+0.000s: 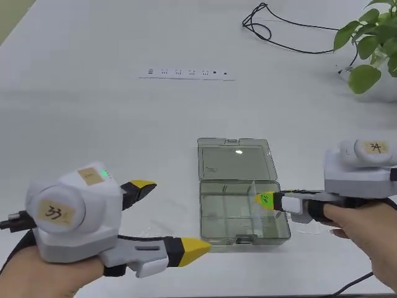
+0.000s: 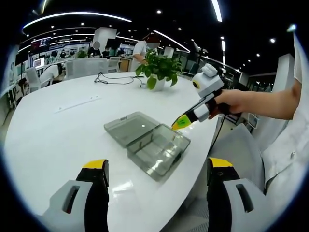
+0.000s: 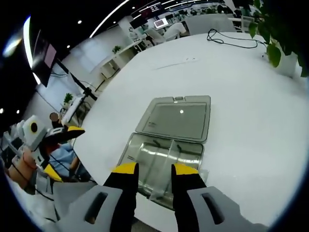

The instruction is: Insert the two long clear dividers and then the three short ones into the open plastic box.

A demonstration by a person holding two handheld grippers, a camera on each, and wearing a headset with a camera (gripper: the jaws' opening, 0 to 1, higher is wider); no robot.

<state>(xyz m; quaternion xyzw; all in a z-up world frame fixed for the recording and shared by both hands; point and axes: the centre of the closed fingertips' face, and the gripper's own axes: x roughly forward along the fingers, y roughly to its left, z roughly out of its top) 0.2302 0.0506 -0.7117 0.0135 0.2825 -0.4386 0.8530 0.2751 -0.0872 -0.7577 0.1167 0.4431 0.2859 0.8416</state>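
The open clear plastic box [image 1: 271, 234] lies mid-table with its lid [image 1: 236, 160] folded back flat; it also shows as the box [image 2: 159, 150] and the box [image 3: 145, 150]. Thin clear dividers stand inside the tray. My right gripper [image 1: 265, 200] reaches in from the right over the tray's right part. Its jaws stand close together on an upright short clear divider [image 1: 254, 217]. From its own camera the right gripper [image 3: 155, 169] hangs above the tray's near edge. My left gripper [image 1: 169, 216] is open and empty, left of the box and apart from it.
A white power strip [image 1: 186, 73] lies far back. A black cable [image 1: 279, 28] and a green plant [image 1: 372, 43] sit at the back right. The table's near edge runs just below both hands. Faint clear pieces [image 1: 307, 228] lie right of the box.
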